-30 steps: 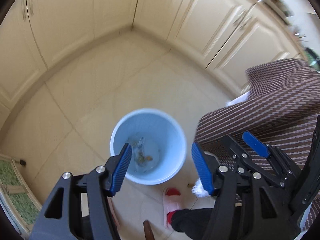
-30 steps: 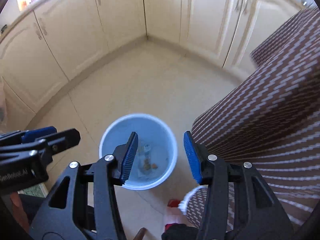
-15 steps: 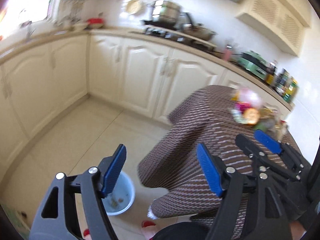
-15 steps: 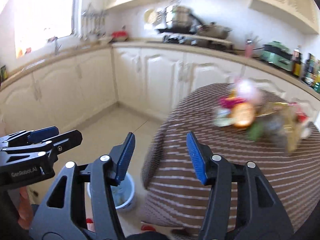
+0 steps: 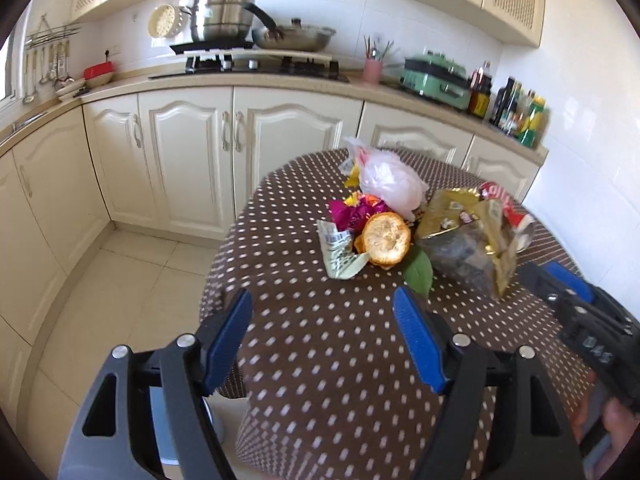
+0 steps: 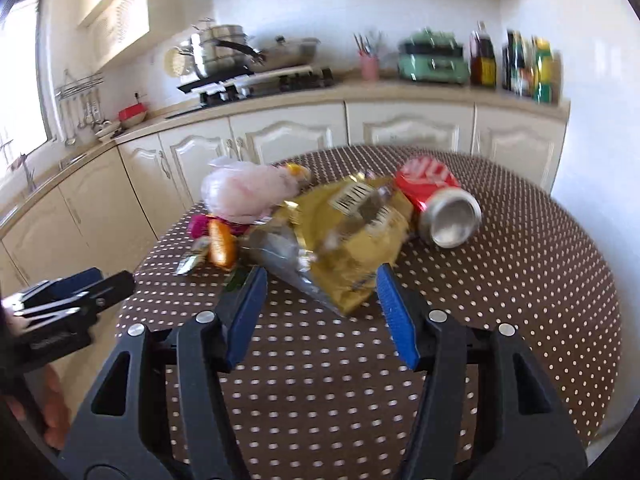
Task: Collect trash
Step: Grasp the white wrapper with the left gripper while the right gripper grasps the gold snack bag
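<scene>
Dotted brown tablecloth (image 6: 520, 280): matt cloth. Gold snack bag (image 6: 352, 232): glossy crinkled foil. Red can (image 6: 440, 196): shiny metal. Pink bag (image 5: 390, 184): thin translucent plastic. Pots (image 5: 224, 16): polished steel. Cabinet doors (image 5: 184, 160): smooth, cream.

A home kitchen: cream cabinets (image 5: 192, 160) under a countertop, a gas hob (image 5: 256, 66) with steel pots (image 5: 222, 16), hanging utensils (image 5: 48, 68), sauce bottles (image 5: 516, 110).

Brown white-dotted tablecloth (image 5: 320, 344), red can (image 6: 430, 182)
</scene>
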{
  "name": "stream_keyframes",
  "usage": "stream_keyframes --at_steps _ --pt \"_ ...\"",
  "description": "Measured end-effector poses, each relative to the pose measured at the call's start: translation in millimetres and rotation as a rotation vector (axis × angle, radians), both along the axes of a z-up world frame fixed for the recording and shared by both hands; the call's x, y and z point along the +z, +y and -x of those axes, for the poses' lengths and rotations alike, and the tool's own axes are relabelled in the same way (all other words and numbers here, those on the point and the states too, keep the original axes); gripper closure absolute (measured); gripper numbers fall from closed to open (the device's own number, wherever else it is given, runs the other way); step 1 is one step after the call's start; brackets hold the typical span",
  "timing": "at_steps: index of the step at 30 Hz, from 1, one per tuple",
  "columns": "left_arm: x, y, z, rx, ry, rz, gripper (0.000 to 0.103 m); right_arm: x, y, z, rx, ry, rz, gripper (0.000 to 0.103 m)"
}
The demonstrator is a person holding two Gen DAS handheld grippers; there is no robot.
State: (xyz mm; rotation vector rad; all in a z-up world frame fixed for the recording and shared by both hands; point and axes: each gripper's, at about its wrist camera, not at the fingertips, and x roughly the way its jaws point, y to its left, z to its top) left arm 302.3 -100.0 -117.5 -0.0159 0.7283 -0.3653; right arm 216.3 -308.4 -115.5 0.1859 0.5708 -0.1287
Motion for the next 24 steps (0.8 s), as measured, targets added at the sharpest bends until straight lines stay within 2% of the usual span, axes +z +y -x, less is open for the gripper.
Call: stream_keyframes --at_steps 2,8,12,15,22,23,24 --pt "-7.2 -9.5 -14.5 0.003 0.023 -0.01 0.031 -0.3 -8.4 -0.1 -0.018 0.002 -0.016 0.042" --pt "-22.2 -31.4 -48.2 -0.003 0.069 -0.017 0.032 -5.4 -36.3 -23.4 -0.042 0.037 -0.089 0.042" --pt "-30.0 -38.7 -65.0 -0.03 0.125 0.007 0.061 -9.9 -48.7 -43.3 -0.057 0.069 -0.148 0.042" --pt "-33.2 -43.4 -67.7 -0.04 0.125 -0.009 0.081 -13.4 -54.8 -51.5 -0.064 0.079 -0.19 0.041" --pt "-33.4 -30.0 -53.1 -0.057 0.106 0.007 0.084 -28.4 -68.3 -58.3 -0.019 0.102 -0.369 0.042" --pt "-32.7 -27.6 -49.6 -0.06 0.102 0.008 0.084 -29.1 -70.3 -58.5 -0.014 0.1 -0.388 0.045" --pt "-31.7 -24.7 -45.1 -0.065 0.096 0.011 0.085 -29.4 -71.4 -59.0 -0.003 0.094 -0.407 0.058"
